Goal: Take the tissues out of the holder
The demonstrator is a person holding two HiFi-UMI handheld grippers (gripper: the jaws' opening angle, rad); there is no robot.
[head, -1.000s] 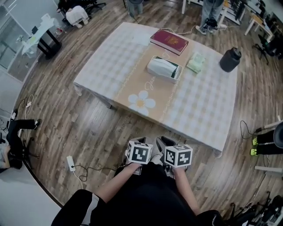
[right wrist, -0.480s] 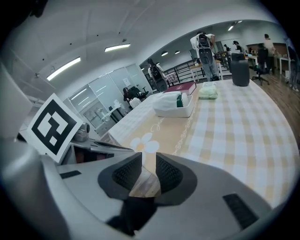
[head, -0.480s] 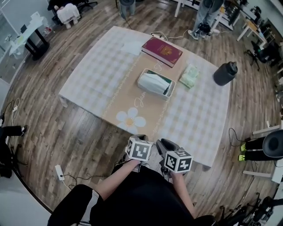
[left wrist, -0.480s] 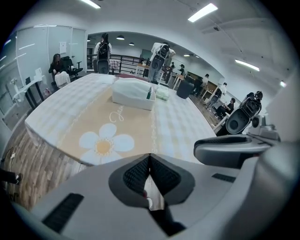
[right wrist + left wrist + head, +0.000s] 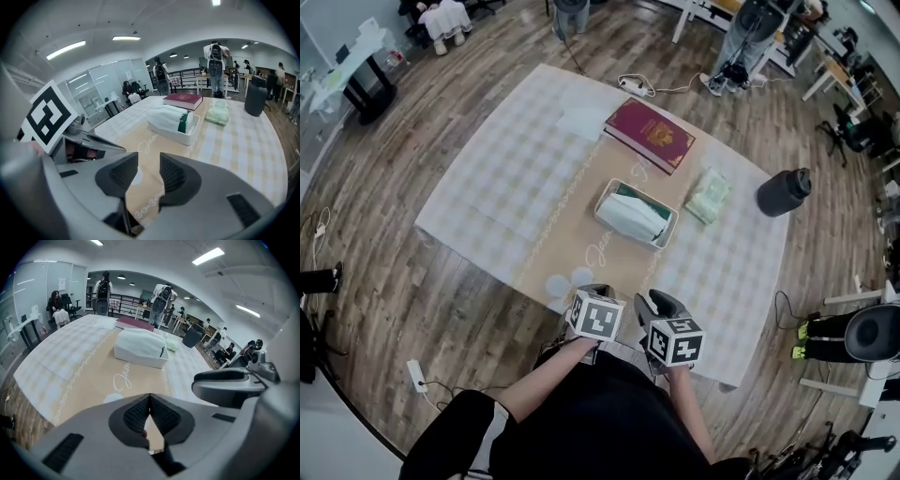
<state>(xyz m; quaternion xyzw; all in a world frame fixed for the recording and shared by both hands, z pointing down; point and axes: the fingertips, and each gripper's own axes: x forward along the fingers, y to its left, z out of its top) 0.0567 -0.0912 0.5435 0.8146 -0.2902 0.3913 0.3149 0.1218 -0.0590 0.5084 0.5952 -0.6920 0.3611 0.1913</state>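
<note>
Your left gripper [image 5: 149,398], lower centre, was pinched shut and empty. Your right gripper [image 5: 149,164] beside it stood narrow, opening, also empty. The tissues [image 5: 630,214] sat mid-frame in the holder [image 5: 664,240]. Pulling them one-handed could have dragged it along.

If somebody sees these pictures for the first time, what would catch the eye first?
The white holder full of tissues stands out in the middle of the table. A dark red book lies behind it and a black bottle stands at the right edge. Near the person, the left gripper is shut and the right gripper is opening its jaws with nothing between them.
</note>
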